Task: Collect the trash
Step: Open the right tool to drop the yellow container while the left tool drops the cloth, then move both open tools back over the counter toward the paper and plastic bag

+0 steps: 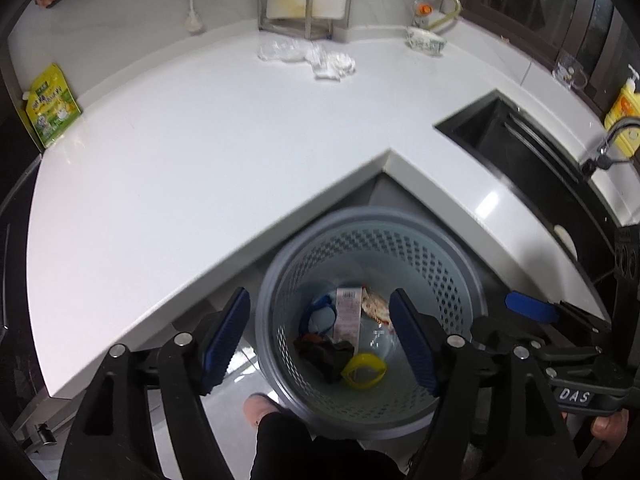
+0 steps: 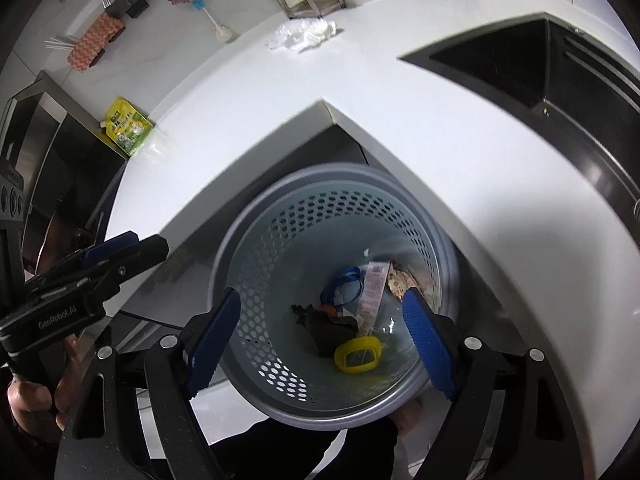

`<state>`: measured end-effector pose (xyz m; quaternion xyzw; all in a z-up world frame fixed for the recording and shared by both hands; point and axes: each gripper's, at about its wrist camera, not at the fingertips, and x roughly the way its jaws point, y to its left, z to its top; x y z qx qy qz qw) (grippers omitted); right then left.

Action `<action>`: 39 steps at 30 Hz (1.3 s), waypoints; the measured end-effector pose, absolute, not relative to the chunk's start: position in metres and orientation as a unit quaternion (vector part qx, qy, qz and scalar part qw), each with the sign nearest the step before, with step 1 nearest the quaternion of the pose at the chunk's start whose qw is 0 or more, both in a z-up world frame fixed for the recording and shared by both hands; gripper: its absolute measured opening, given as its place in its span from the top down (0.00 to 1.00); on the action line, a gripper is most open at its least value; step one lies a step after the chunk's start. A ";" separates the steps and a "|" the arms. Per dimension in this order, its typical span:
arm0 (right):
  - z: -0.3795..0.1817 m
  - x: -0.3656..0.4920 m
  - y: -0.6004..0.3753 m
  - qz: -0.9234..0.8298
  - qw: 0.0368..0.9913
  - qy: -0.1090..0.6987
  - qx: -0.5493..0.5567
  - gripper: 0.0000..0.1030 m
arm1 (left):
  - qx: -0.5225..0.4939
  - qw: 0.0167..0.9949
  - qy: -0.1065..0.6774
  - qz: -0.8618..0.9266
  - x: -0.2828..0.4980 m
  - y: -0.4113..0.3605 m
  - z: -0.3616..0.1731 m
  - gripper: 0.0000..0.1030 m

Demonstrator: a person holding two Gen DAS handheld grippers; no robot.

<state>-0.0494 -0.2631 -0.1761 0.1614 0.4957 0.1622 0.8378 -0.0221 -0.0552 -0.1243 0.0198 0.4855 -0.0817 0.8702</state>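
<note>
A white L-shaped desk [image 1: 200, 152] fills the upper frame of both views, and a grey perforated bin [image 1: 372, 224] is seen at lower centre, on the floor in the desk's inner corner. Trash already lies in the bin: a printed wrapper [image 1: 347, 312], a dark scrap [image 1: 326, 354] and a yellow ring [image 1: 365, 370]. By judgement the task is partly done, since crumpled plastic [image 1: 308, 56] at upper centre and a green pouch [image 1: 51, 106] at left remain on the desk, while the left gripper [image 1: 320, 342] and right gripper [image 2: 320, 334] are held above the bin with jaws wide open and nothing held.
</note>
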 end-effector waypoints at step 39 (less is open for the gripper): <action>-0.088 0.149 -0.199 0.077 0.890 0.419 0.163 0.23 | 0.029 0.917 0.384 -0.100 0.203 0.060 -0.034 0.12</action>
